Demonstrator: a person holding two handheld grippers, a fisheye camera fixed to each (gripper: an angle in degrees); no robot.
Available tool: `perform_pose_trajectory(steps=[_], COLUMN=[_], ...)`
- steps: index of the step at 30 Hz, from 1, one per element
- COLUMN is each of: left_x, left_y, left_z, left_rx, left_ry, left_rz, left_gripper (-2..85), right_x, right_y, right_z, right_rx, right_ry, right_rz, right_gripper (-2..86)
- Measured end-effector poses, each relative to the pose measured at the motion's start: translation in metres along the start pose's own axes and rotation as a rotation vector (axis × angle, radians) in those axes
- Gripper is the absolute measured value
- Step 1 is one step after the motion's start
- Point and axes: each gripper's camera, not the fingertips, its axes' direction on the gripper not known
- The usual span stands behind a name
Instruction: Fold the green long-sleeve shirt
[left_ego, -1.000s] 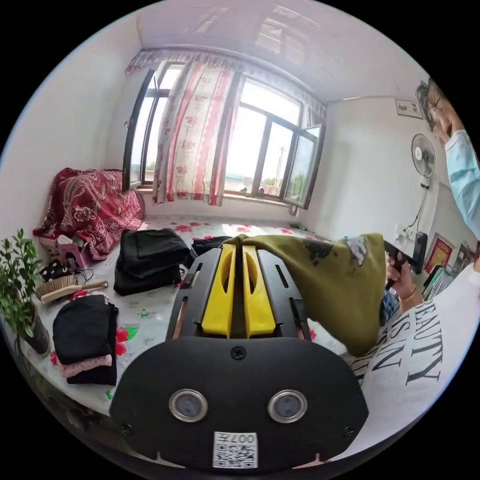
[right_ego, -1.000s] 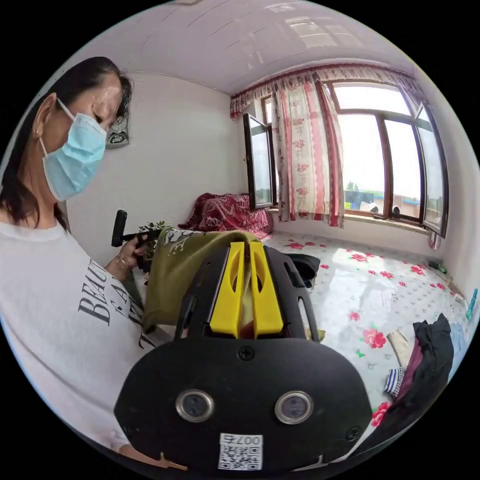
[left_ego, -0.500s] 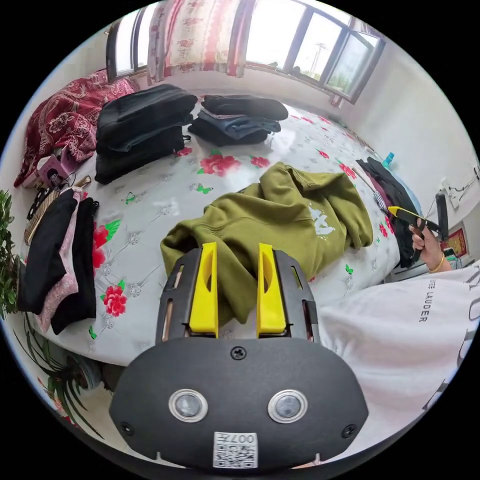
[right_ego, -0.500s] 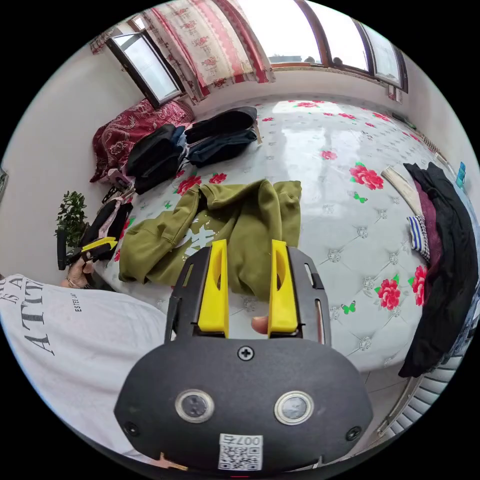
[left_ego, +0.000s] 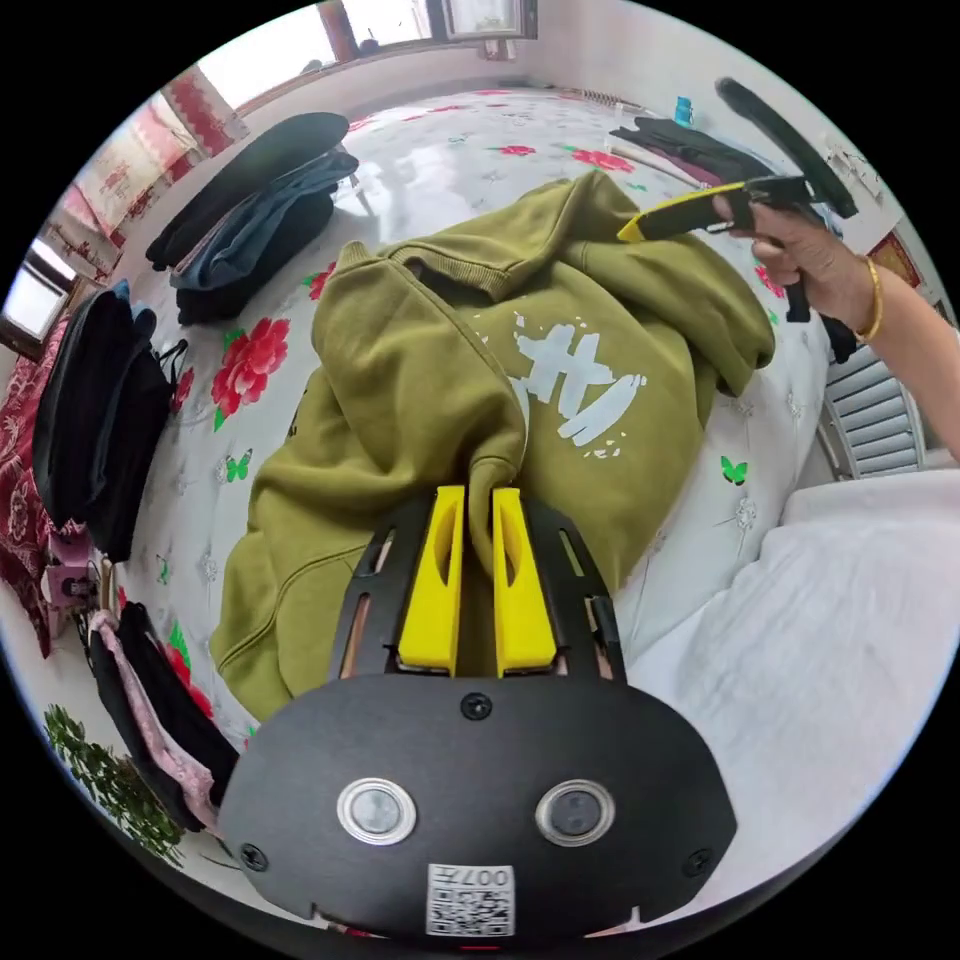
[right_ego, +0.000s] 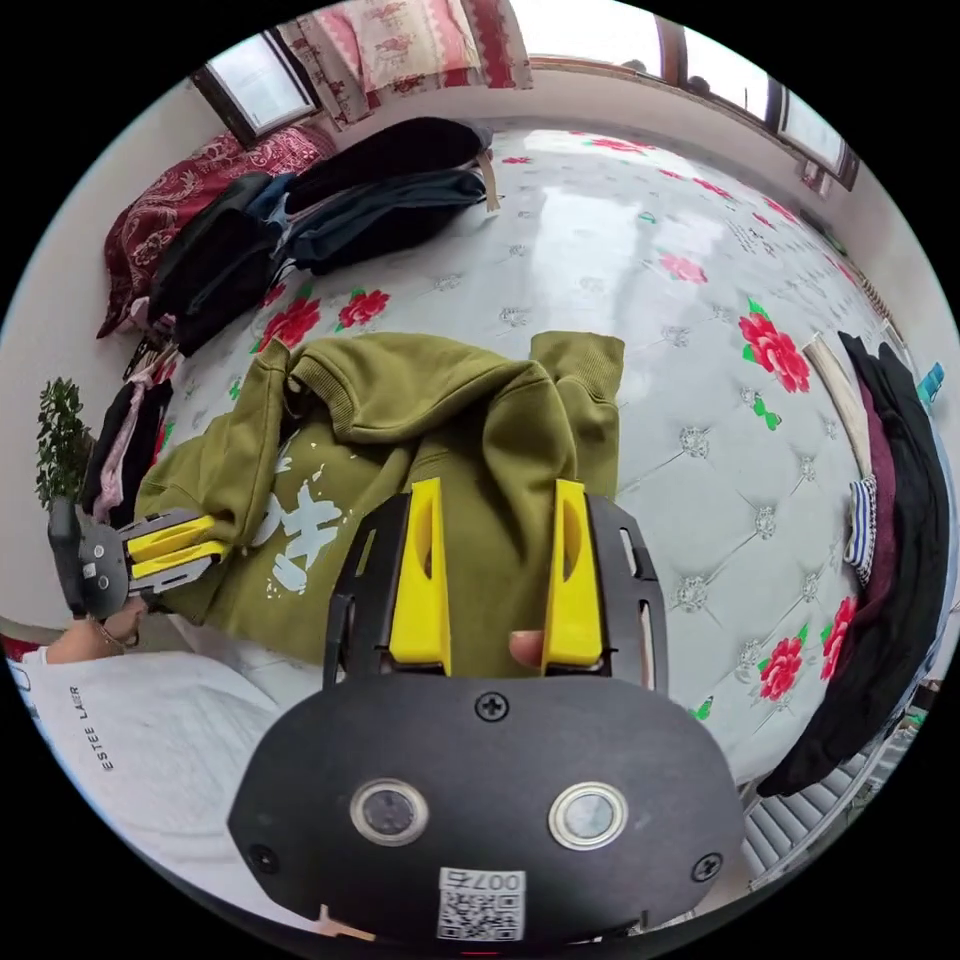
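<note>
The green long-sleeve shirt (left_ego: 420, 370) lies crumpled on the bed, white print up and collar toward the far side. My left gripper (left_ego: 478, 495) is shut on a raised fold of it near the bed's front edge. In the right gripper view the shirt (right_ego: 400, 400) spreads below my right gripper (right_ego: 497, 490), whose jaws stand wide open over a folded sleeve part with nothing pinched. The left gripper (right_ego: 205, 540) grips the shirt's edge at the left. A hand holds the right gripper (left_ego: 630, 232) over the shirt's far shoulder.
The bed (right_ego: 650, 280) has a white quilted cover with red flowers. Folded dark clothes (left_ego: 250, 210) are stacked at its back, more (left_ego: 90, 400) at the left. A dark heap (right_ego: 890, 560) hangs off the right edge. The person's white top (left_ego: 830, 640) is close by.
A second ago both grippers held the shirt up in the air; then it lay on the bed with both open. Now the left has shut on a fold; the right stays open.
</note>
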Motion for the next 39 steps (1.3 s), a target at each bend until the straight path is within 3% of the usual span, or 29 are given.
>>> perform_pose_trajectory(steps=[2,5,11,15,17,23,28,33,36,37,39], left_x=[-0.037,-0.082,-0.079,-0.035,0.005,0.098,0.115,0.079,0.006,-0.038,-0.102], left_y=[0.026,0.086,0.198,0.249,0.276,0.323,0.323,0.264,0.177,0.136,0.094], left_z=[-0.040,-0.099,-0.206,-0.270,-0.313,-0.409,-0.425,-0.416,-0.390,-0.368,-0.321], left_rx=[0.123,0.335,0.628,0.893,1.087,1.420,1.529,1.491,1.251,1.098,0.868], left_ry=[0.143,0.266,0.107,0.002,-0.063,-0.349,-0.375,-0.376,-0.440,-0.397,-0.252], left_rz=[-0.166,-0.407,-0.622,-0.648,-0.582,-0.385,-0.377,-0.386,-0.512,-0.579,-0.770], left_gripper=[2.9,1.8,0.5,0.1,-0.1,-0.3,-0.8,-0.9,-0.8,-0.8,-0.4], right_x=[0.004,0.005,0.007,-0.006,-0.014,-0.041,-0.041,-0.021,-0.024,-0.022,-0.002], right_y=[0.005,0.028,0.105,0.187,0.229,0.348,0.364,0.275,0.165,0.138,0.039], right_z=[-0.005,-0.052,-0.206,-0.323,-0.368,-0.468,-0.501,-0.505,-0.476,-0.465,-0.406], right_rx=[0.003,0.162,0.601,0.925,1.068,1.479,1.610,1.559,1.366,1.297,0.966], right_ry=[0.029,-0.031,-0.003,0.063,0.118,0.263,0.256,0.164,0.239,0.230,0.118], right_rz=[0.037,0.002,0.014,-0.054,-0.055,-0.117,-0.108,-0.134,-0.189,-0.196,-0.161], right_gripper=[4.9,1.7,0.0,-0.1,-0.1,-0.2,-0.2,0.0,0.6,0.8,2.5])
